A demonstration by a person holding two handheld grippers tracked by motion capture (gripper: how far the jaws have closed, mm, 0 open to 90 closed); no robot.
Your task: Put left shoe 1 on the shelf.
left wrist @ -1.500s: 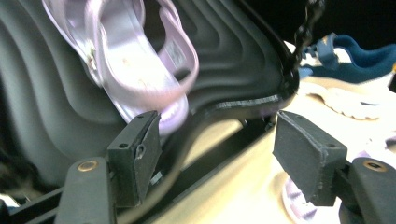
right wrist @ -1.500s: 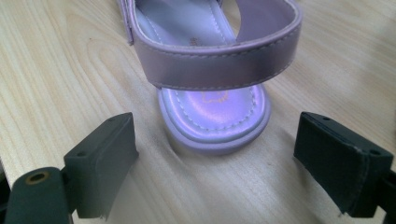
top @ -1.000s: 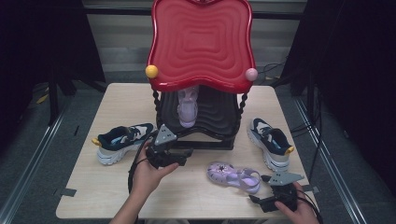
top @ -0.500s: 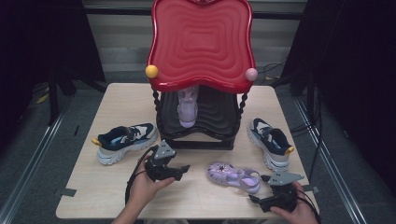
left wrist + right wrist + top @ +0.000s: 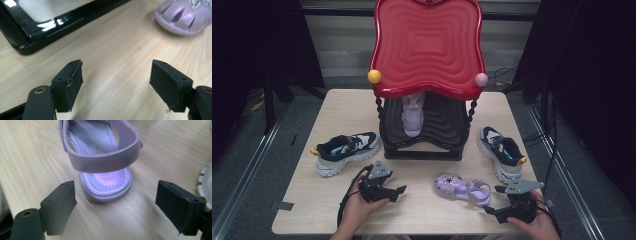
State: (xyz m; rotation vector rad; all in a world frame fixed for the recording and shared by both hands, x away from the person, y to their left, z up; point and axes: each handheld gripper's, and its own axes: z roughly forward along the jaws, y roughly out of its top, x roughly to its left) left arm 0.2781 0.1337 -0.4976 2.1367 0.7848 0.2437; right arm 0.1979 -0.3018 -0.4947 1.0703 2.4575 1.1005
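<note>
A purple sandal (image 5: pixel 462 187) lies on the wooden table (image 5: pixel 427 215) in front of a black shoe rack (image 5: pixel 424 147) with a red roof. Its twin (image 5: pixel 413 117) stands on the rack's shelf. My right gripper (image 5: pixel 491 200) sits at the front right and is open, its jaws having just been closing a little. In the right gripper view the sandal's heel (image 5: pixel 107 185) lies just ahead of the right gripper (image 5: pixel 115 182), untouched by either pad. My left gripper (image 5: pixel 399 194) is open over bare table. The left gripper (image 5: pixel 116 62) faces the sandal's toe (image 5: pixel 182 20), farther off.
A dark blue and white sneaker (image 5: pixel 347 150) lies left of the rack and its mate (image 5: pixel 502 150) lies right of it. The mate's white sole edge (image 5: pixel 206 180) is close to my right jaw. The rack's black base (image 5: pixel 25 37) is to the left of my left gripper.
My left hand has drawn its gripper back from the rack toward the table's front edge and lowered it. The right gripper has stayed in place by the sandal's heel.
</note>
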